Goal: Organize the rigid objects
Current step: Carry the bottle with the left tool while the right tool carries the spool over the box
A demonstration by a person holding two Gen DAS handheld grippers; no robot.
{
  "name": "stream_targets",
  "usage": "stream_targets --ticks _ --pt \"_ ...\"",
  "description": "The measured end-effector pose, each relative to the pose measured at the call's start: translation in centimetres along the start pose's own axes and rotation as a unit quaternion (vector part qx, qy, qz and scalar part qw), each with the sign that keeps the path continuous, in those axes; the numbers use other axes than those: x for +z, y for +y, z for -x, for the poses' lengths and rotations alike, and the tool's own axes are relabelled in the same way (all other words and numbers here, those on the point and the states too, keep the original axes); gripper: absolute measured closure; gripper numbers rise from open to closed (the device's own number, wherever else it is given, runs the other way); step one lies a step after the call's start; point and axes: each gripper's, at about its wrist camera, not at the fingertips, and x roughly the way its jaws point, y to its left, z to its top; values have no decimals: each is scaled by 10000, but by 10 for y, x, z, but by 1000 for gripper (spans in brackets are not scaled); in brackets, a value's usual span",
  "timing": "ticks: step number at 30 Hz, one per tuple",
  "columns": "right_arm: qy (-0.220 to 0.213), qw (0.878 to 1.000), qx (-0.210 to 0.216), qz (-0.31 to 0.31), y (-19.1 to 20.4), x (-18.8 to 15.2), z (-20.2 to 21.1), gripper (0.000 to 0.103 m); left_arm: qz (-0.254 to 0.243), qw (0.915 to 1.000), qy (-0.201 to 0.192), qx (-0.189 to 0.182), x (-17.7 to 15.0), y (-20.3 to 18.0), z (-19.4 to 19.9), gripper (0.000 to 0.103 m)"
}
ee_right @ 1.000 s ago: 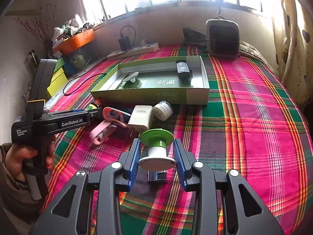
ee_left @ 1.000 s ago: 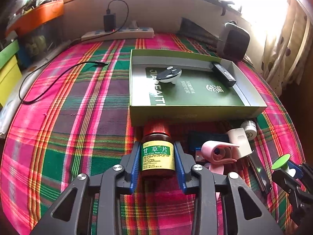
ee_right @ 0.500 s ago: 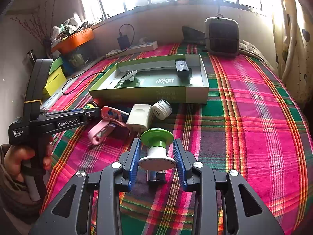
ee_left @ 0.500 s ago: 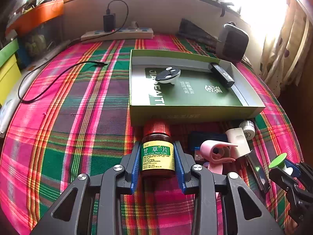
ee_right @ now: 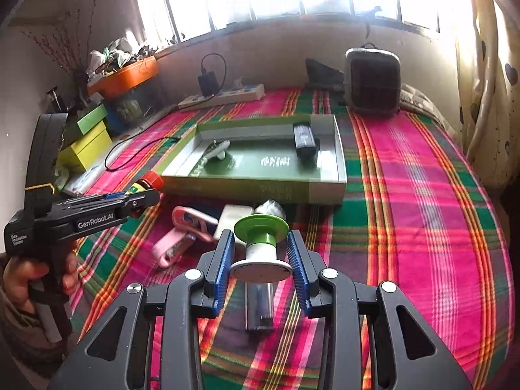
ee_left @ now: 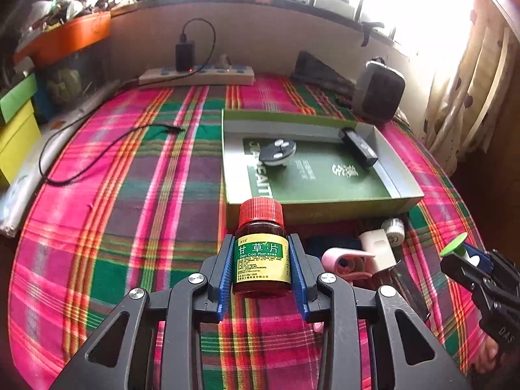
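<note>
Lift is what has changed over the last second: the medicine bottle (ee_left: 261, 248), clamped between the blue pads of the left claw (ee_left: 262, 263), is now seen raised, its red cap overlapping the near wall of the green box (ee_left: 325, 209), where before it sat lower against the plaid bed cover (ee_left: 130, 227). The right claw (ee_right: 260, 253) is likewise closed on the green-topped spool (ee_right: 260, 243), which is carried above a dark flat item lying on the cover. Both objects are judged ready to be carried over into the box, where a small black-and-white gadget (ee_left: 278, 152) and a black stick (ee_left: 359, 148) already lie. The pink clip (ee_right: 185, 230) and white adapter (ee_right: 234, 217) are partly covered by the claws. The box interior is blurred in the right view.
</note>
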Motion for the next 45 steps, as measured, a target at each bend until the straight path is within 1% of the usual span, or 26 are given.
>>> stream_targets --ticks 7,10,17,24,28,34,39,45 --pt "-93 9997 94 189 6 27 -3 68 -89 9999 -83 -78 14 -5 5 72" --pt "-130 9995 67 270 8 38 -7 68 -135 9998 -114 -99 21 -5 6 72" --pt "-99 9991 58 403 7 67 -27 68 -140 9997 -123 -163 36 -7 -2 72" --pt "65 9992 61 382 0 88 -58 68 -137 9997 -72 -170 49 -9 -18 72" --pt "220 9993 70 286 -8 100 -82 68 -102 9996 18 -258 53 -8 -30 72" --pt "362 9987 109 344 -11 111 -109 68 -80 9999 61 -129 56 -5 -43 72" --pt "540 9978 74 374 -12 117 -134 68 -65 9999 136 -82 57 -7 -54 72" --pt "673 9970 84 370 -14 120 -154 68 -77 9997 234 -51 57 -8 -65 72"
